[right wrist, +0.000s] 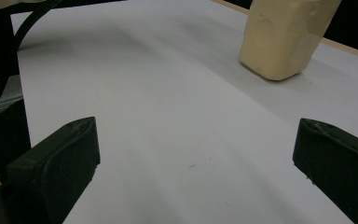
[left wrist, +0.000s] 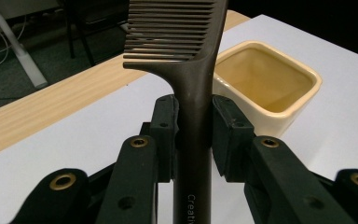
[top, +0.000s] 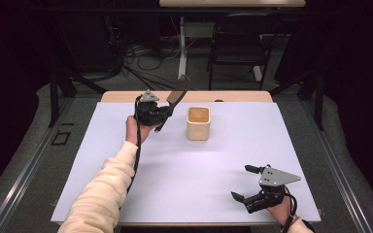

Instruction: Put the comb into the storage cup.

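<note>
Dark brown plastic is what the left tongs (top: 161, 112) pinch — a wide-toothed comb (top: 177, 92), held above the counter (top: 213, 160) with its toothed end slanting up and away, just to the left of the cream square cup (top: 198, 123). From the high view the comb is clear of the cup, not yet over its mouth. The right tongs (top: 245, 183) rest low at the near right corner of the white counter, spread and holding nothing, well apart from the cup.

Along the left gripper view, the two pads press on either side of the comb's handle (left wrist: 193, 140), the teeth (left wrist: 170, 30) rising toward the top edge. The cup (left wrist: 265, 88) stands behind and to the right; its inside looks empty as far as the frame reaches.

Along the right gripper view, the jaws stand wide with only bare counter (right wrist: 168, 121) between them, and the cup (right wrist: 284, 35) sits far off at the upper right.

Judging from this, the comb is picked up and carried close to the cup — the lift is done. What seems left is to bring it over the opening, lower it in and release, probably handle-first, which would call for turning the hand over.
</note>
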{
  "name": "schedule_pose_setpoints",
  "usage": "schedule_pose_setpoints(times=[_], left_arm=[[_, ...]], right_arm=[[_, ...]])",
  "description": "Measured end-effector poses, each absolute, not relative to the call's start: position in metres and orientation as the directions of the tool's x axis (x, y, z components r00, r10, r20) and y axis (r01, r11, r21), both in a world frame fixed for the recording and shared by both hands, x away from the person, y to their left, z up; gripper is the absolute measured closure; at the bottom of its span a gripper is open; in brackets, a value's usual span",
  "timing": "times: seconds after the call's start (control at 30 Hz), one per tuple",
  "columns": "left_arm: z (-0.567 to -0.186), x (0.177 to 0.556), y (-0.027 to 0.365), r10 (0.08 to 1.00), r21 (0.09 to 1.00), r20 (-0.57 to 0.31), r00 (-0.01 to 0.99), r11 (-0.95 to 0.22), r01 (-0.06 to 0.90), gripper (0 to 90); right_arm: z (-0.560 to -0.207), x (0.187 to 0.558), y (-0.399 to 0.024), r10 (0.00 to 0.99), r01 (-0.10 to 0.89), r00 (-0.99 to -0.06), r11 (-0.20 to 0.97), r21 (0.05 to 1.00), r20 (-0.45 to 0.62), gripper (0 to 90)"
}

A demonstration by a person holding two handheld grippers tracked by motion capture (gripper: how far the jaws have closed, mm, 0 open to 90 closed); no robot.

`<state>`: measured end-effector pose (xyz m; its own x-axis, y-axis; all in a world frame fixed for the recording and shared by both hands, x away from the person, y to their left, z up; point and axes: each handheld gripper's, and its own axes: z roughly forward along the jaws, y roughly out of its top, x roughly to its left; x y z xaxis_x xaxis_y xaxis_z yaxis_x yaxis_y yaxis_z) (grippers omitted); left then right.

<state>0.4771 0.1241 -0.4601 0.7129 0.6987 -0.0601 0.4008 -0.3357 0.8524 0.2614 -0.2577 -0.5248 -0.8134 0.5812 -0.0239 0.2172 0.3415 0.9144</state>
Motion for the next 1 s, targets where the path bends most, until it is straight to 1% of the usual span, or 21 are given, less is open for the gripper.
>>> schedule_pose_setpoints(times=[1.0], left_arm=[[-0.449, 0.481, 0.107, 0.683, 0.872, -0.042, 0.729, -0.331, 0.361, 71.6]], right_arm=[[-0.525, 0.262, -0.258, 0.581, 0.213, -0.813, 0.341, 0.916, -0.027, 0.0]])
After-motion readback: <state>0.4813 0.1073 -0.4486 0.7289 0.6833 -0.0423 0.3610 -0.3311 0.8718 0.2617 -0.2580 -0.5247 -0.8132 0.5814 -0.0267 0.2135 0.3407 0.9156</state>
